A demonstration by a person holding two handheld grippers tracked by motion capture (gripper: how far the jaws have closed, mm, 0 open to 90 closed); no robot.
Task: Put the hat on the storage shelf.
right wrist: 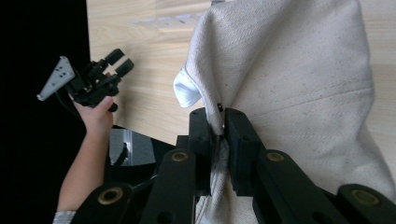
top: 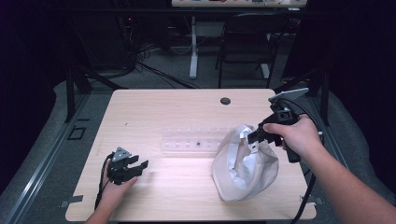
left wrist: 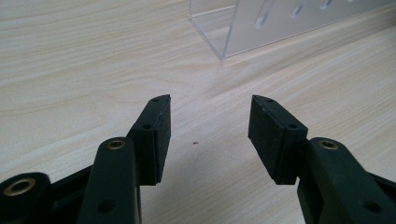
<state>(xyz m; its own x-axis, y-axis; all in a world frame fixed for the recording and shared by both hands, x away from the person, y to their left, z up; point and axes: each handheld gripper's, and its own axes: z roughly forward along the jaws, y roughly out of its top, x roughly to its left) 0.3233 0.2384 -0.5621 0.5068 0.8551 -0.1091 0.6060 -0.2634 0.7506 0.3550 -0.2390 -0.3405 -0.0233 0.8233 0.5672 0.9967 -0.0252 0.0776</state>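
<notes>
We see a cream cloth bag [top: 243, 162] on the right part of the wooden table [top: 163, 112], its lower end near the front edge and its upper rim lifted. The right gripper [top: 256, 135] is clenched on this rim; in the right gripper view the two black jaws press a fold of the cloth bag [right wrist: 299, 84] between them, and a small dark piece sits in the fold, too small for us to tell what it is. The person's right hand [top: 294, 135] holds the tool above the right side of the table, close to its edge.

Just left of the bag lies a clear plastic rack [top: 191, 140], touching or almost touching the cloth; we cannot tell which. Its far end is cut off in the left gripper view [left wrist: 275, 23].

The left gripper [top: 140, 166] rests low near the front left, its jaws released and wide apart with bare wood between them. Between it and the bag the table is free. The left hand [top: 114, 186] is partly cut by the lower border
</notes>
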